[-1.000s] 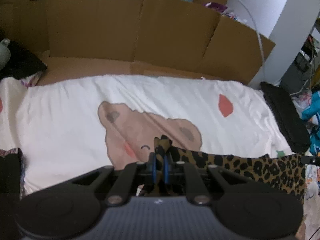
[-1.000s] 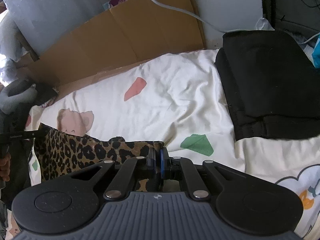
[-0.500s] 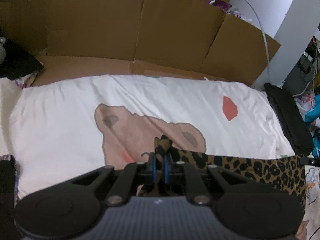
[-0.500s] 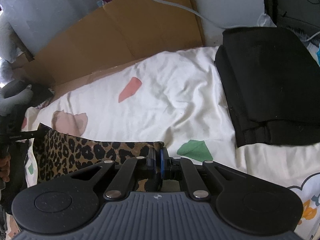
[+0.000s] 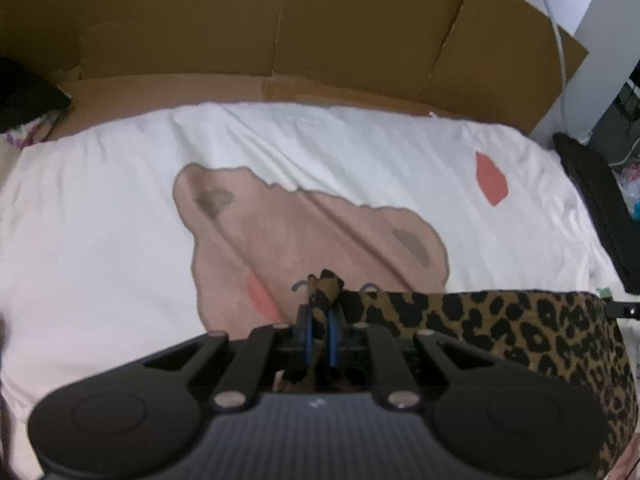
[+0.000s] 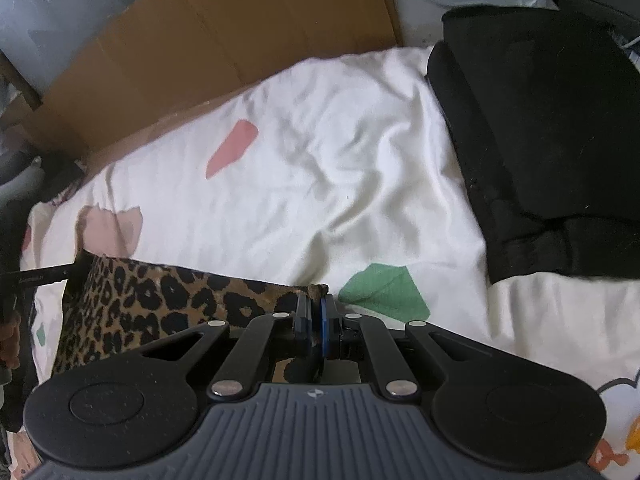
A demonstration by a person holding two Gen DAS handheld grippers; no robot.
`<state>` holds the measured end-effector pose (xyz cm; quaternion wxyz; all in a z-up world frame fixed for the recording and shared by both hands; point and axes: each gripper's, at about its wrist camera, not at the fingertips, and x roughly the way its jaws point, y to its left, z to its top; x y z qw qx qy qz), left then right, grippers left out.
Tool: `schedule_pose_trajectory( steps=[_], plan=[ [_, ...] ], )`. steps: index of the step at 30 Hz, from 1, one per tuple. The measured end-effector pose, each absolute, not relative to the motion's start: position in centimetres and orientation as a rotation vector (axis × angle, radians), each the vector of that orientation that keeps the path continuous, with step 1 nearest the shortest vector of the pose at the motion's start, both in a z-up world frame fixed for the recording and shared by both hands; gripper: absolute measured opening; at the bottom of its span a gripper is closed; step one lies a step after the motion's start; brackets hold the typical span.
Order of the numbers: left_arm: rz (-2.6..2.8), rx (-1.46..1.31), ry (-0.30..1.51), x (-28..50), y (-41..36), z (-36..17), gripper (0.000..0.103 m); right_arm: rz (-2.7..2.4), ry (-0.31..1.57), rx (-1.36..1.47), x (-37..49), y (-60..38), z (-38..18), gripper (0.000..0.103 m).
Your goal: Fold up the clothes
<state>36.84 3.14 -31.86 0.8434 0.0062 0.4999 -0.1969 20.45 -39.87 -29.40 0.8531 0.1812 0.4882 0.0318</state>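
A leopard-print garment (image 5: pixel 520 320) hangs stretched between my two grippers above a white printed bedsheet (image 5: pixel 120 220). My left gripper (image 5: pixel 318 316) is shut on one top corner, a bunch of cloth poking out past its blue pads. The top edge runs right to the other gripper's tip at the frame edge. In the right wrist view my right gripper (image 6: pixel 316 316) is shut on the opposite corner, and the garment (image 6: pixel 152 304) spreads left to the left gripper's finger. The cloth below both grippers is hidden by their bodies.
A folded black garment (image 6: pixel 540 128) lies on the bed's right end, also seen as the black garment (image 5: pixel 600 208). Brown cardboard (image 5: pixel 280 32) lines the far side of the bed. A white cable (image 5: pixel 556 40) hangs by the wall. A hand (image 6: pixel 10 340) shows at left.
Both grippers have moved forward over the bed, carrying the leopard garment further across the sheet. The top edge stays taut between them. Both grips hold.
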Motion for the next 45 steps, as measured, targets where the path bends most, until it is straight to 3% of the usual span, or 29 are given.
schedule_pose_trajectory(
  steps=[10,22,26,45],
  plan=[
    [-0.406,0.053,1.038,36.2,3.2,-31.4,0.015,0.056,1.066,0.380,20.9,-39.3,-31.2,0.004],
    [-0.390,-0.022,0.977,32.9,3.6,-25.9,0.017,0.040,0.968,0.359,18.3,-39.1,-26.1,0.008],
    [-0.468,-0.038,0.968,31.7,1.6,-24.7,0.018,0.083,0.948,0.353,17.7,-37.8,-24.9,0.017],
    [-0.725,-0.006,1.029,29.6,-7.3,-28.0,0.018,0.264,0.952,0.259,20.6,-30.4,-26.3,0.017]
  ],
)
